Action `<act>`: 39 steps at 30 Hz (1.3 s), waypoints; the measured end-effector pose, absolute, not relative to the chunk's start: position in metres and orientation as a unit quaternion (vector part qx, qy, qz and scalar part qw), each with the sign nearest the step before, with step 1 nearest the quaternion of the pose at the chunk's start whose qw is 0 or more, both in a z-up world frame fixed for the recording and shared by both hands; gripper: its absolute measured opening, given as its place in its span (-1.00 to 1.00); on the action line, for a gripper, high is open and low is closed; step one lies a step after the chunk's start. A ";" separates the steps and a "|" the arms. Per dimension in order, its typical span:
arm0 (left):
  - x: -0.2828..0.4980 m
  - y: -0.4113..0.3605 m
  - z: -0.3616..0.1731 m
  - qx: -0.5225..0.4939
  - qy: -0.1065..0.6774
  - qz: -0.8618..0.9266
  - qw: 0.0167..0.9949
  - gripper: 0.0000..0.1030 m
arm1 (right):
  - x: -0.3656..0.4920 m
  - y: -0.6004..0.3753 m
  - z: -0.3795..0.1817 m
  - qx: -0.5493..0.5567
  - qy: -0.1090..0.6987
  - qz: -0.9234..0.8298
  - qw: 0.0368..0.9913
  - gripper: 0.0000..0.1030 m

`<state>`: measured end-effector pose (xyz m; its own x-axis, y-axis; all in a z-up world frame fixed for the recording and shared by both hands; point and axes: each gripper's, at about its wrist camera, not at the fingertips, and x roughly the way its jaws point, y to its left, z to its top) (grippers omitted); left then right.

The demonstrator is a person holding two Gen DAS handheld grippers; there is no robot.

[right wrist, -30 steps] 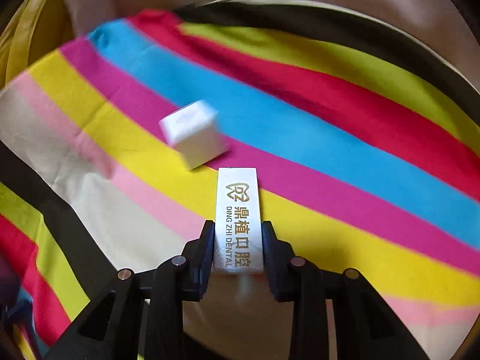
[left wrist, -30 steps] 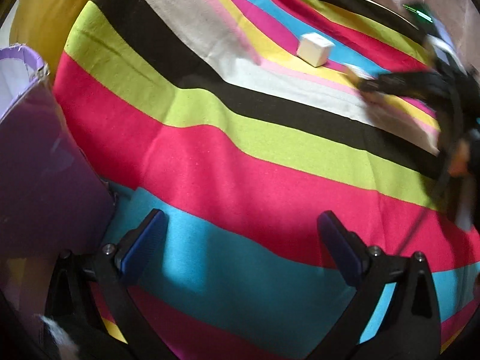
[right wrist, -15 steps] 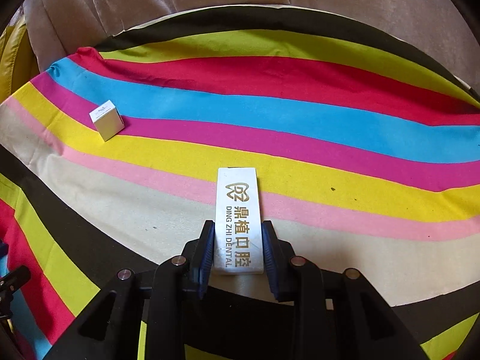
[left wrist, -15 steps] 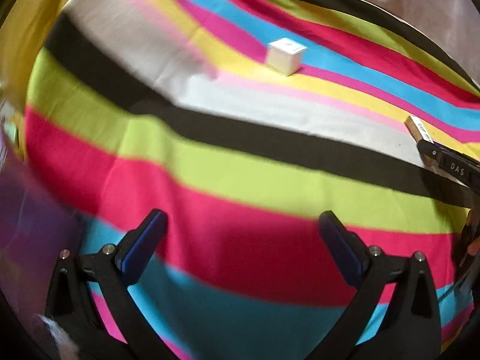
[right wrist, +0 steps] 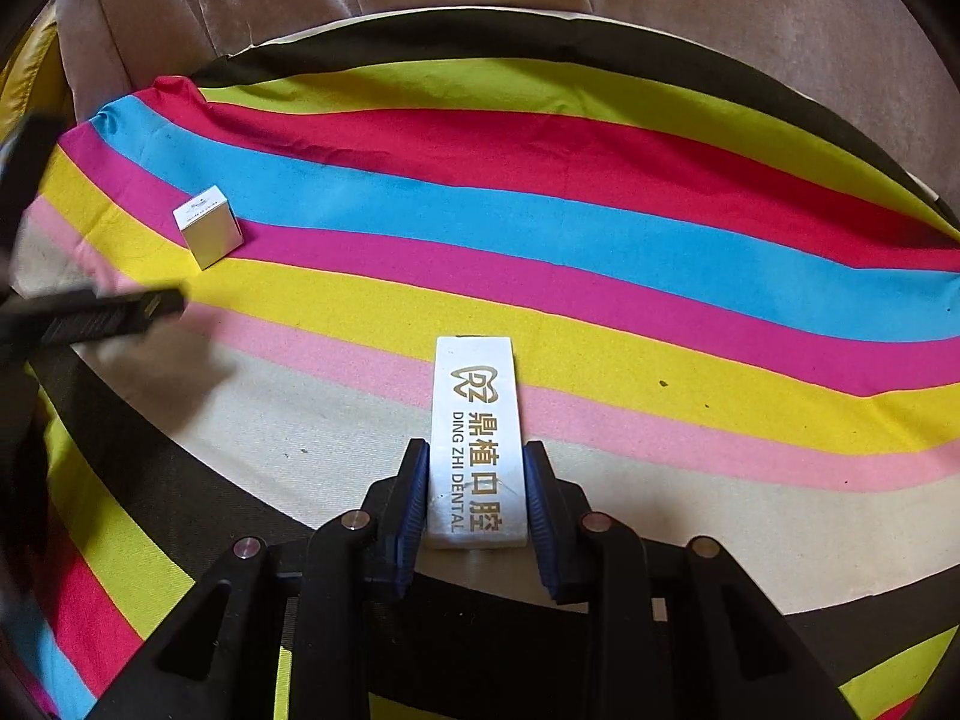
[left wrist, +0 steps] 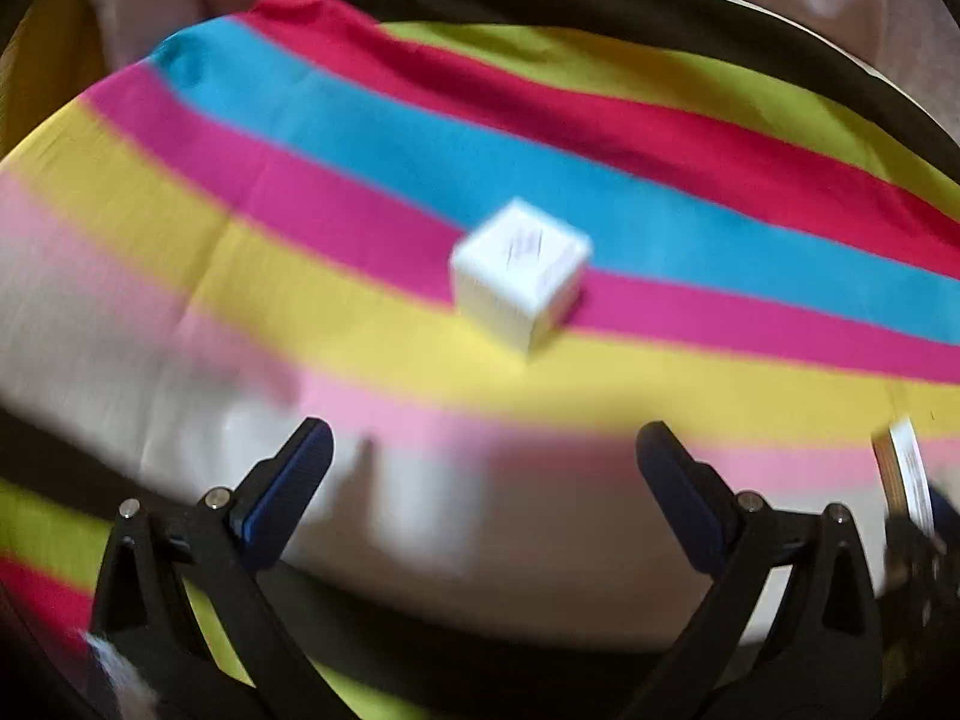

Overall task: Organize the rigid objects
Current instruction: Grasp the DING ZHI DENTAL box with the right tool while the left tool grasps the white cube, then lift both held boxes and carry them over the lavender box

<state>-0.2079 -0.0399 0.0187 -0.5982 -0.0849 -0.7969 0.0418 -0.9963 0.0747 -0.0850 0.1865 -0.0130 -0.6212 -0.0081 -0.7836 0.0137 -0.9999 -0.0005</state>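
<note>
Ahead of the left tongs (left wrist: 480,468), jaws wide and empty, a small white cube box (left wrist: 519,273) sits on the striped cloth (left wrist: 360,150), apart from them. Between the right tongs (right wrist: 476,495), a long white dental box (right wrist: 474,438) is clamped; the cube lies far left.

Two white boxes, as I see them.
The small cube (right wrist: 207,227) sits on pink and yellow stripes; the long flat box (right wrist: 477,441), printed "DING ZHI DENTAL", seems raised.

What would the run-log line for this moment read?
left gripper: open, empty, facing small white box | right gripper: shut on long white box | both over striped cloth
</note>
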 end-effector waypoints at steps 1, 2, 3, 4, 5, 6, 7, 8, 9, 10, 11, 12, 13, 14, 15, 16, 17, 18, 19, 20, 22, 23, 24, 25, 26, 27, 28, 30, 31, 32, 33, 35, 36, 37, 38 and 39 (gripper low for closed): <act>-0.220 -0.039 0.017 0.445 -0.037 -0.894 0.041 0.98 | -0.085 0.187 -0.013 0.435 0.001 -0.900 0.007 -0.37; -0.229 -0.038 0.016 0.442 -0.047 -0.894 0.045 0.98 | -0.085 0.188 -0.013 0.435 0.000 -0.900 0.008 -0.37; -0.237 -0.038 0.016 0.442 -0.052 -0.895 0.046 0.98 | -0.086 0.188 -0.013 0.435 -0.001 -0.900 0.008 -0.37; -0.246 -0.038 0.014 0.444 -0.054 -0.893 0.046 0.98 | -0.086 0.187 -0.013 0.435 -0.001 -0.900 0.008 -0.37; -0.252 -0.039 0.013 0.447 -0.053 -0.892 0.047 0.96 | -0.086 0.187 -0.013 0.435 -0.001 -0.900 0.008 -0.37; -0.258 -0.040 0.010 0.451 -0.051 -0.890 0.044 0.73 | -0.086 0.187 -0.013 0.435 -0.001 -0.900 0.008 -0.37; -0.261 -0.041 0.009 0.454 -0.043 -0.889 0.033 0.28 | -0.087 0.187 -0.013 0.435 -0.002 -0.900 0.008 -0.37; -0.261 -0.043 0.010 0.454 -0.025 -0.890 0.018 -0.03 | -0.087 0.187 -0.013 0.435 -0.002 -0.900 0.008 -0.37; -0.259 -0.044 0.011 0.461 -0.009 -0.887 0.014 -0.03 | -0.087 0.187 -0.013 0.435 -0.003 -0.900 0.009 -0.37; -0.252 -0.043 0.014 0.455 -0.007 -0.891 0.009 -0.04 | -0.087 0.187 -0.014 0.435 -0.004 -0.900 0.009 -0.37; -0.245 -0.041 0.017 0.447 -0.012 -0.895 0.008 -0.04 | -0.087 0.187 -0.013 0.435 -0.005 -0.900 0.009 -0.37; -0.236 -0.038 0.019 0.443 -0.021 -0.896 0.011 -0.04 | -0.087 0.187 -0.014 0.435 -0.005 -0.900 0.009 -0.37; -0.225 -0.035 0.020 0.442 -0.028 -0.897 0.012 -0.04 | -0.087 0.186 -0.014 0.435 -0.005 -0.900 0.009 -0.37; -0.215 -0.034 0.022 0.442 -0.025 -0.897 0.008 -0.04 | -0.087 0.187 -0.014 0.435 -0.005 -0.900 0.009 -0.37; -0.206 -0.033 0.022 0.442 -0.020 -0.897 0.004 -0.03 | -0.087 0.187 -0.014 0.435 -0.005 -0.900 0.009 -0.37; -0.198 -0.034 0.022 0.444 -0.015 -0.896 0.005 -0.03 | -0.087 0.187 -0.014 0.435 -0.006 -0.900 0.009 -0.37; -0.194 -0.035 0.021 0.447 -0.009 -0.894 0.009 -0.02 | -0.087 0.186 -0.014 0.435 -0.005 -0.900 0.009 -0.37; -0.194 -0.037 0.018 0.453 0.001 -0.892 0.007 -0.02 | -0.087 0.186 -0.014 0.435 -0.005 -0.900 0.009 -0.37; -0.195 -0.038 0.016 0.456 0.005 -0.890 0.004 -0.01 | -0.087 0.186 -0.014 0.435 -0.005 -0.900 0.009 -0.37; -0.198 -0.038 0.014 0.459 0.004 -0.889 0.006 0.02 | -0.087 0.186 -0.014 0.435 -0.005 -0.900 0.009 -0.37; -0.203 -0.039 0.014 0.453 -0.003 -0.891 0.015 0.14 | -0.087 0.186 -0.014 0.435 -0.005 -0.900 0.009 -0.37; -0.205 -0.038 0.014 0.451 -0.006 -0.892 0.016 0.15 | -0.087 0.186 -0.013 0.435 -0.005 -0.900 0.008 -0.37; -0.207 -0.038 0.015 0.450 -0.008 -0.893 0.018 0.15 | -0.087 0.185 -0.013 0.435 -0.005 -0.900 0.008 -0.37; -0.208 -0.038 0.015 0.448 -0.011 -0.894 0.019 0.15 | -0.087 0.185 -0.013 0.435 -0.005 -0.900 0.008 -0.37; -0.207 -0.039 0.015 0.447 -0.013 -0.894 0.018 0.11 | -0.087 0.185 -0.013 0.435 -0.004 -0.900 0.008 -0.37; -0.204 -0.040 0.017 0.442 -0.014 -0.897 0.016 -0.04 | -0.087 0.185 -0.013 0.435 -0.005 -0.900 0.008 -0.37; -0.200 -0.040 0.018 0.439 -0.015 -0.898 0.014 -0.08 | -0.087 0.186 -0.013 0.435 -0.006 -0.900 0.008 -0.37; -0.190 -0.041 0.019 0.438 -0.025 -0.899 0.016 -0.09 | -0.087 0.186 -0.013 0.435 -0.006 -0.901 0.007 -0.37; -0.181 -0.041 0.021 0.436 -0.032 -0.899 0.018 -0.09 | -0.087 0.186 -0.013 0.435 -0.006 -0.901 0.007 -0.37; -0.171 -0.042 0.023 0.433 -0.035 -0.901 0.018 -0.09 | -0.087 0.186 -0.014 0.434 -0.006 -0.901 0.007 -0.37; -0.163 -0.043 0.025 0.431 -0.036 -0.901 0.019 -0.09 | -0.087 0.186 -0.014 0.434 -0.007 -0.901 0.007 -0.37; -0.137 -0.039 0.028 0.434 -0.029 -0.900 0.015 -0.09 | -0.087 0.186 -0.014 0.434 -0.007 -0.901 0.007 -0.37; -0.133 -0.045 0.028 0.437 -0.026 -0.899 0.013 -0.09 | -0.087 0.186 -0.014 0.434 -0.007 -0.901 0.007 -0.37; -0.125 -0.051 0.027 0.438 -0.025 -0.899 0.014 -0.09 | -0.087 0.186 -0.014 0.434 -0.007 -0.901 0.007 -0.37; -0.116 -0.054 0.024 0.439 -0.025 -0.898 0.015 -0.09 | -0.087 0.187 -0.014 0.434 -0.007 -0.901 0.007 -0.37; -0.110 -0.055 0.021 0.441 -0.025 -0.897 0.014 -0.09 | -0.088 0.187 -0.014 0.435 -0.007 -0.901 0.007 -0.37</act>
